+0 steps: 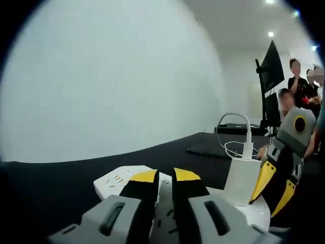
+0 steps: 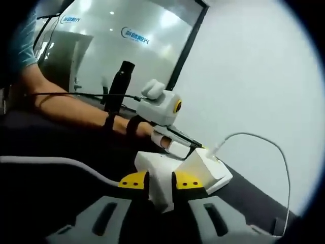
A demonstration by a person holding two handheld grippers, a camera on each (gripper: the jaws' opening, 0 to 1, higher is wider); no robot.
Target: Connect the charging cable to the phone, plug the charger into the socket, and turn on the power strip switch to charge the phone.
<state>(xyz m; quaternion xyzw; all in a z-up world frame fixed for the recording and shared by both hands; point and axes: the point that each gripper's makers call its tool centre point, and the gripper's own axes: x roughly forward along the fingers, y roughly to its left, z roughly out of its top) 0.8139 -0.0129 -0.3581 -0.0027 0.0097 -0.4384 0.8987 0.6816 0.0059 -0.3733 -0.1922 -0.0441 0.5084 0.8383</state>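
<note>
Your left gripper (image 1: 165, 175) sits low over the white power strip (image 1: 122, 180), its yellow-tipped jaws nearly together with only a narrow gap, and a sliver of the strip shows through that gap; you cannot tell whether they press on it. The strip lies on the black surface (image 1: 61, 183). The white charger (image 1: 242, 180) stands upright in the strip, and the white cable (image 1: 238, 132) loops up from its top and trails off across the surface.

Your right gripper (image 2: 160, 181) has its jaws clamped on the near edge of the charger (image 2: 162, 178). In the left gripper view, that right gripper (image 1: 277, 175) sits just beside the charger, on its right. Behind it stand a dark monitor (image 1: 271, 71) and several people (image 1: 299, 81).
</note>
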